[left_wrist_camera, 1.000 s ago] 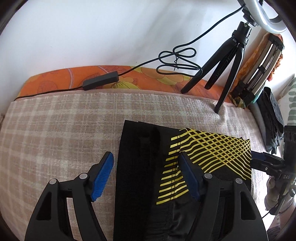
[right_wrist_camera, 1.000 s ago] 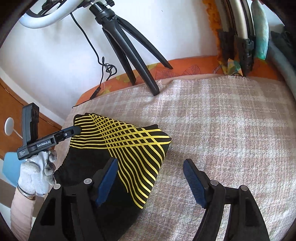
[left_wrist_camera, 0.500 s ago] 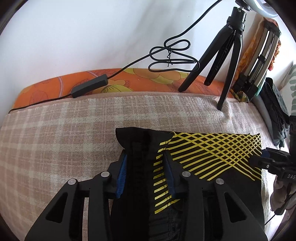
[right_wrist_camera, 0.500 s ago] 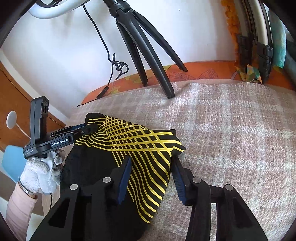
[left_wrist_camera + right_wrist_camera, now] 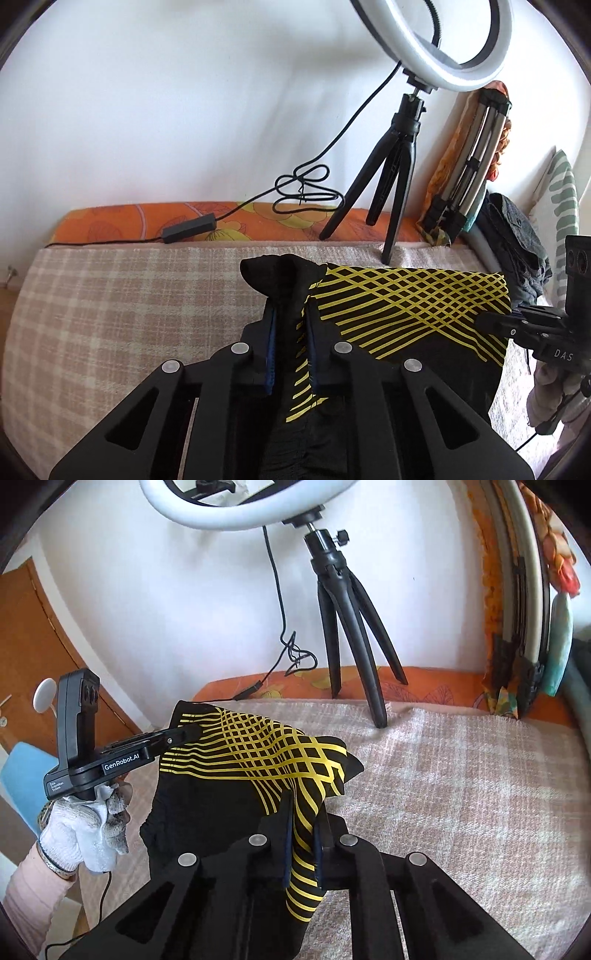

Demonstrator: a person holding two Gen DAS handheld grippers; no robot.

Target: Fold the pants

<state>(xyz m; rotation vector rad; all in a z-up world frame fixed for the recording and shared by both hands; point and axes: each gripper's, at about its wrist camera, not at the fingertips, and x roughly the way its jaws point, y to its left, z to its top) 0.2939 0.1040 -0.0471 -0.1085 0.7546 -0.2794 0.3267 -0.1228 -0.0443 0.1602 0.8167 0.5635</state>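
- Left gripper [image 5: 290, 345]: jaws have just been closing and now pinch a bunched fold of the pants [image 5: 406, 306]; a second ago they stood spread on either side of the flat cloth.
- Right gripper [image 5: 302, 843]: jaws have likewise just been closing and now clamp the yellow-striped edge of the pants [image 5: 258, 771]; earlier that edge lay loose between them.
- Pants: black with yellow crossing lines. Before, flat on the checked blanket [image 5: 122, 295] of the bed; now the gripped end is raised off it and stretched between the two grippers.
- Both views sit higher than before: the ring light [image 5: 443, 55] on its small tripod [image 5: 388, 177] is now fully in frame.
- Gloved left hand [image 5: 88, 823] grips the left handle at the bed's side.
- Containers: none visible.
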